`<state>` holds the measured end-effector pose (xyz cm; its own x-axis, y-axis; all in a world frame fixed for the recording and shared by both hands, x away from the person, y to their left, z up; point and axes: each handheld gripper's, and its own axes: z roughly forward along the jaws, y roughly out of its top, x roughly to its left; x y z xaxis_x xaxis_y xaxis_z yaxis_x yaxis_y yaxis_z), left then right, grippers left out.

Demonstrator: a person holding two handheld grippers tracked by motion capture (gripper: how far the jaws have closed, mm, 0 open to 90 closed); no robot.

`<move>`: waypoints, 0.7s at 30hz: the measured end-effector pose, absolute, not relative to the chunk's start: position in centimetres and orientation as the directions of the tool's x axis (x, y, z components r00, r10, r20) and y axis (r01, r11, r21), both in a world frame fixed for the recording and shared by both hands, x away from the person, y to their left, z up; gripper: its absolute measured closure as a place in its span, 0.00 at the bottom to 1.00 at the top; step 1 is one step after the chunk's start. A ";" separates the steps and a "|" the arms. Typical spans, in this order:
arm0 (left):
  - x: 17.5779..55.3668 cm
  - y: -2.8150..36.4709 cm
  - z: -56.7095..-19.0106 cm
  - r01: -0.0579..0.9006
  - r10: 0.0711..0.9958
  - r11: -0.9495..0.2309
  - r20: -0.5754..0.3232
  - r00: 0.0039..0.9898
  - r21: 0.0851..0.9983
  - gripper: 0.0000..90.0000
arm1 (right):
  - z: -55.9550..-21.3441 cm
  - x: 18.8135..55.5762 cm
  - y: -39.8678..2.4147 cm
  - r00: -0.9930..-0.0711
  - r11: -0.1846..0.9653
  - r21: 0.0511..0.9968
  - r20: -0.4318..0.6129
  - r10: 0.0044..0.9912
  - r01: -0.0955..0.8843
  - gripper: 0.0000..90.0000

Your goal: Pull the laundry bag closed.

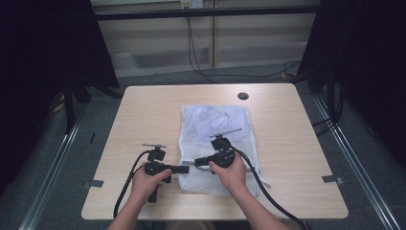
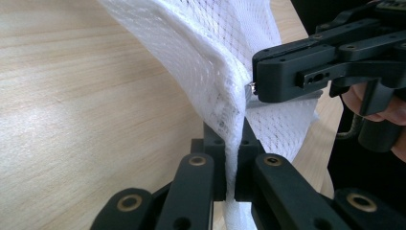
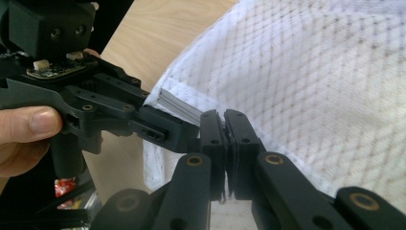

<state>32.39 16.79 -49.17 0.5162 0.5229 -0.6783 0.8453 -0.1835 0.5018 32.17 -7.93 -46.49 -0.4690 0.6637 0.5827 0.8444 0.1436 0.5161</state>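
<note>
Two grippers meeting at near-left corner of white mesh bag (image 1: 216,143): left gripper (image 2: 234,158) clamping bag edge, right gripper (image 3: 224,143) pinching zipper end beside it, bag stretching away toward table's (image 1: 143,115) far side.

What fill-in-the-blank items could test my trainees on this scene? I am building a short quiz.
1. Both grippers are shut on the white ____ bag.
2. The bag lies on a ____ table.
3. The left gripper clamps the bag's ____ edge, as seen from above.
4. The right gripper pinches the bag right ____ the left one.

Missing words: mesh; wooden; left; beside
</note>
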 end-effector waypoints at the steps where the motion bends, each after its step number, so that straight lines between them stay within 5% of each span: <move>1: 32.4 16.7 -49.2 0.844 0.522 -0.183 -0.678 0.518 0.504 0.98 | -46.6 32.2 -8.1 -0.468 0.138 0.515 0.594 0.654 0.846 0.97; 21: 32.4 16.7 -49.2 0.849 0.518 -0.184 -0.686 0.511 0.494 0.98 | -46.8 32.2 -9.8 -0.443 0.113 0.500 0.612 0.655 0.859 0.97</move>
<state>32.36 16.75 -49.16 0.5114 0.5181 -0.6856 0.8495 -0.1843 0.4944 32.16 -9.82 -46.83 -0.4426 0.6553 0.6121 0.8587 0.1131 0.4998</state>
